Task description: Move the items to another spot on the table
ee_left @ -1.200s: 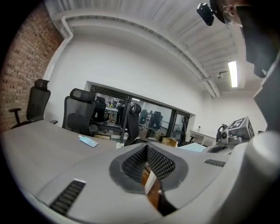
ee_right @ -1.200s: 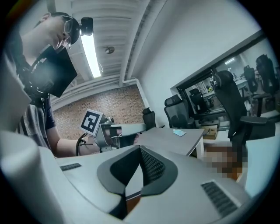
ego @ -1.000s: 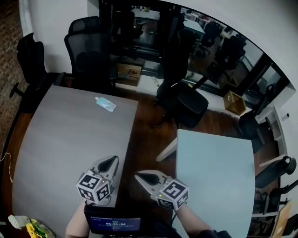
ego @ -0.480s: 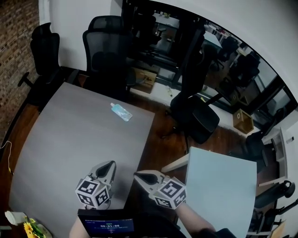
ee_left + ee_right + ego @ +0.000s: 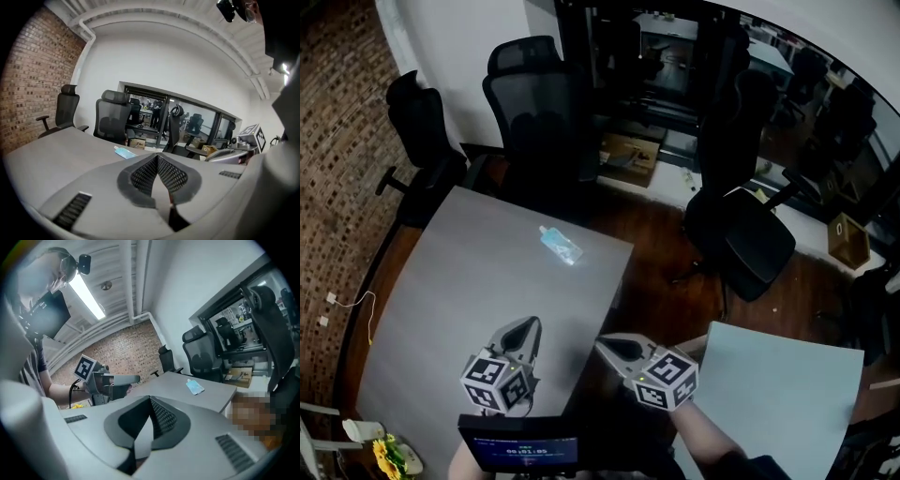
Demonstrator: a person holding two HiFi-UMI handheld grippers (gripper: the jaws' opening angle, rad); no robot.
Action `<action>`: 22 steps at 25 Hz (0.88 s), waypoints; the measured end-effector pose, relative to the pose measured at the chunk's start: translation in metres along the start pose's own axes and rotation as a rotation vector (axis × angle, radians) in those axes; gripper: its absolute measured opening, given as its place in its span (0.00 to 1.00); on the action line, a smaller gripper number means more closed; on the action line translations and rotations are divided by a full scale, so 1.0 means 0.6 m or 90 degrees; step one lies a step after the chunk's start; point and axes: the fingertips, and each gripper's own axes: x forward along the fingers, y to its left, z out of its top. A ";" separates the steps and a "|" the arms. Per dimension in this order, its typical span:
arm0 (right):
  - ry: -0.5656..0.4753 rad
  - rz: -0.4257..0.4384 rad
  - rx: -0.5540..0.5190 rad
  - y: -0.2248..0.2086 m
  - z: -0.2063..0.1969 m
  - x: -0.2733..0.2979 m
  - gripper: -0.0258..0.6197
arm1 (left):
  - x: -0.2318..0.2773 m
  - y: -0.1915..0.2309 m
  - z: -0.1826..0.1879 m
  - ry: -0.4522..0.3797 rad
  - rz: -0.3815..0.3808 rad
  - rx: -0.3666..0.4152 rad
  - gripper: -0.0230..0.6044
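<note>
A small light-blue pouch lies near the far edge of the grey table; it also shows in the left gripper view as the pouch and in the right gripper view as the pouch. My left gripper hovers over the table's near part, shut and empty. My right gripper is just past the table's right edge, over the gap, also shut with nothing in it. Both are well short of the pouch.
A second pale table stands at the lower right across a strip of wooden floor. Black office chairs crowd the far side. A monitor sits at the near edge, and a cable trails on the left.
The view has swung left and forward, so the pouch and table now sit lower and more to the right. Both grippers have moved forward, still shut.
</note>
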 end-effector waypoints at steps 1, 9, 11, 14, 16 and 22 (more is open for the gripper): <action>-0.003 0.001 0.003 -0.019 0.007 -0.006 0.01 | 0.012 -0.002 0.008 0.002 0.010 0.008 0.05; 0.002 0.038 0.010 -0.112 0.068 0.006 0.01 | 0.081 0.013 0.041 0.019 0.067 0.029 0.05; 0.015 0.047 0.001 -0.123 0.078 0.020 0.01 | 0.094 0.030 0.047 0.023 0.088 0.048 0.05; 0.043 0.053 -0.016 -0.141 0.091 0.055 0.01 | 0.122 0.065 0.047 0.030 0.104 0.055 0.05; 0.061 0.053 -0.028 -0.148 0.098 0.092 0.01 | 0.140 0.100 0.043 0.040 0.105 0.044 0.05; 0.111 0.086 -0.040 -0.176 0.121 0.184 0.05 | 0.219 0.175 0.005 0.049 0.086 -0.058 0.05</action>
